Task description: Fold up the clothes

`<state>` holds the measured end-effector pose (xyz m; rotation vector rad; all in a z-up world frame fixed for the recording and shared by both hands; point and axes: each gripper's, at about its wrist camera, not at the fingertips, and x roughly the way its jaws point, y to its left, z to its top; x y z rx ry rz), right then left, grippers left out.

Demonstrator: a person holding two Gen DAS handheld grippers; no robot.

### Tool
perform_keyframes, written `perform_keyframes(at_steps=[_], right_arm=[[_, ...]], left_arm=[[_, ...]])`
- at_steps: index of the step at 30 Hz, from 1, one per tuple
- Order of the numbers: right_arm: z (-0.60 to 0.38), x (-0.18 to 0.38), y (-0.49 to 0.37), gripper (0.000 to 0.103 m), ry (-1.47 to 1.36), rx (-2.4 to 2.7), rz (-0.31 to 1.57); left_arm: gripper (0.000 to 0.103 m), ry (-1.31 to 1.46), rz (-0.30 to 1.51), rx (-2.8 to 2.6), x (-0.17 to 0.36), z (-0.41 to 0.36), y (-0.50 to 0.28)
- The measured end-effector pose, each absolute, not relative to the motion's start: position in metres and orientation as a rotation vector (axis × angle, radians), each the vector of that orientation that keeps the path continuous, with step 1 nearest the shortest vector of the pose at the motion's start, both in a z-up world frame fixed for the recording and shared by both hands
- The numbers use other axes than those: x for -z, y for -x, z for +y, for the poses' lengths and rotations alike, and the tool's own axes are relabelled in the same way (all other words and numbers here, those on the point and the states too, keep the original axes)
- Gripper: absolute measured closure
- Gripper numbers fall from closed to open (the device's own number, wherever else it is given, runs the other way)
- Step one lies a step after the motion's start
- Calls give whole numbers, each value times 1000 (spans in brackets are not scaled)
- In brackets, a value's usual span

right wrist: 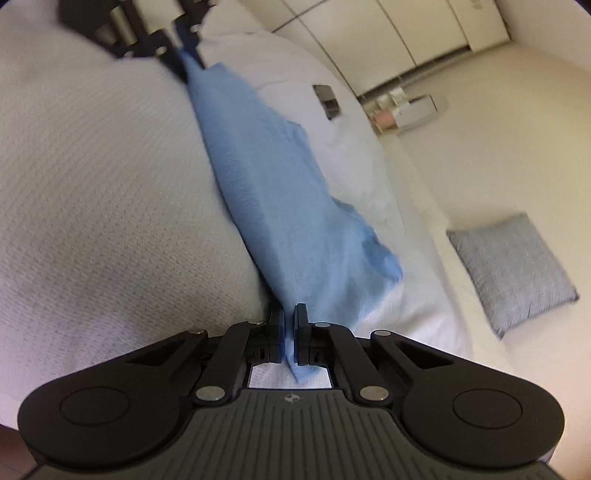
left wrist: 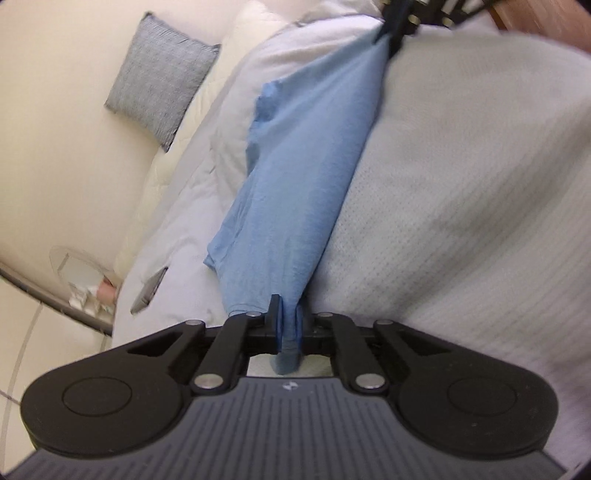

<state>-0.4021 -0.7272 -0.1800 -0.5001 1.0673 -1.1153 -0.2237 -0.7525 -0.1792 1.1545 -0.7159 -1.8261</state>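
A light blue garment (left wrist: pixel 295 177) hangs stretched between my two grippers above a bed. My left gripper (left wrist: pixel 289 314) is shut on one end of it, with bunched blue cloth pinched between the pads. In the right wrist view my right gripper (right wrist: pixel 290 325) is shut on the other end of the blue garment (right wrist: pixel 280 206), a thin fold of cloth showing between the pads. Each view shows the opposite gripper at the far end: the right gripper (left wrist: pixel 391 33) and the left gripper (right wrist: pixel 184 48). The cloth sags to one side, with a loose flap hanging down.
Under the garment lies a white textured bedspread (left wrist: pixel 461 184) and a paler duvet (left wrist: pixel 221 129). A grey patterned cushion (left wrist: pixel 162 81) lies on the cream floor. A dark flat device (right wrist: pixel 327 99) rests on the duvet. A round low table (right wrist: pixel 417 110) with small items stands beyond the bed.
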Motion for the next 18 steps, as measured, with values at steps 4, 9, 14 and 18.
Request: perform_keyframes(at_steps=[4,9,14,18], right_arm=[[-713,171,403,103,464,1137,1007],[-711,179,404,103,455,1133,1028],[-713,181,403,101,416,1156,1044],[-700,175,411,98,328,1225,1012]], left_arm=[[100,-1136,-710,1833,176,-739,219],[100,-1147,-692,1830,174,-736,218],[96,-1166,-665,1814,174,-730,215],[90,-1105,-482,1788,158,-718,207]])
